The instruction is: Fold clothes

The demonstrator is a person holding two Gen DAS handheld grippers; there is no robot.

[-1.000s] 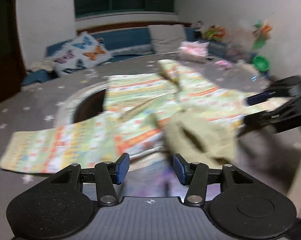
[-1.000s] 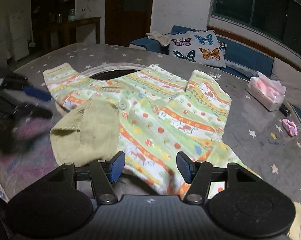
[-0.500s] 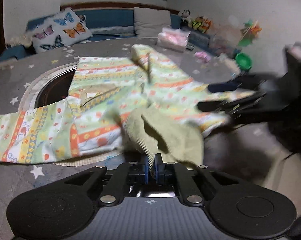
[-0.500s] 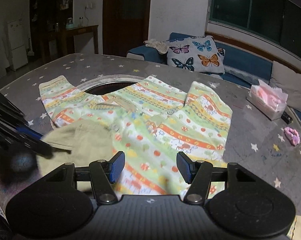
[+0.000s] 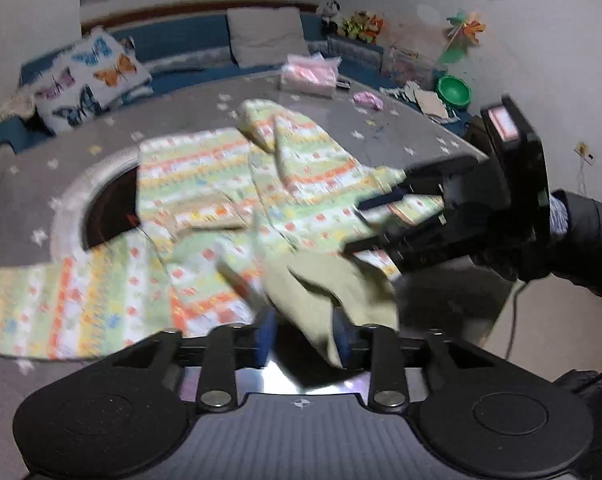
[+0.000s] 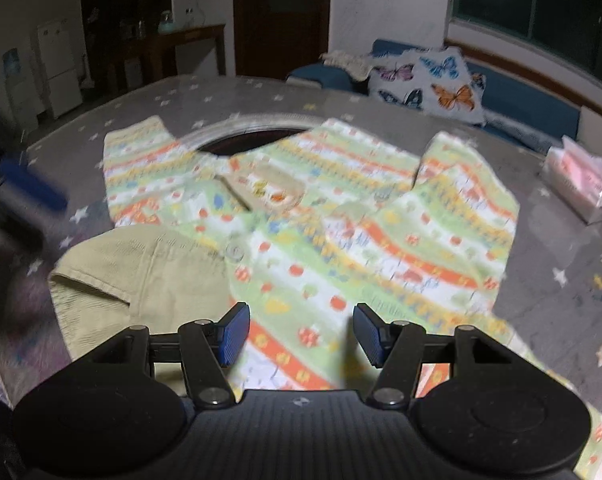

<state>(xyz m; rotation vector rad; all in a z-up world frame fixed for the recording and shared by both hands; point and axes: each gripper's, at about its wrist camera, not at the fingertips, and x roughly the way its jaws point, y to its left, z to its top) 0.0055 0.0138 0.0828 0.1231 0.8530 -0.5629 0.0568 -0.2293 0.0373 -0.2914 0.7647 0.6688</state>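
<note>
Going left to right, we see the left hand-held gripper (image 5: 303, 340) with its jaws standing apart and a fold of the garment's plain olive lining (image 5: 333, 292) lying between the blue pads; blur keeps us from telling whether the pads touch it. The patterned garment (image 6: 341, 232) lies spread across the middle of the grey star-printed surface (image 6: 561, 280), its left sleeve (image 5: 61, 304) stretched towards the surface's left edge and its upper part overlapping the round dark opening (image 6: 257, 142). The olive flap reaches close to the near edge. Bare surface lies beyond the garment on the far side and on the right, out to the tissue pack (image 6: 581, 184) near the right edge. Our right hand-held gripper (image 6: 301, 334) hovers wide open over the garment's near hem, gripping nothing.
</note>
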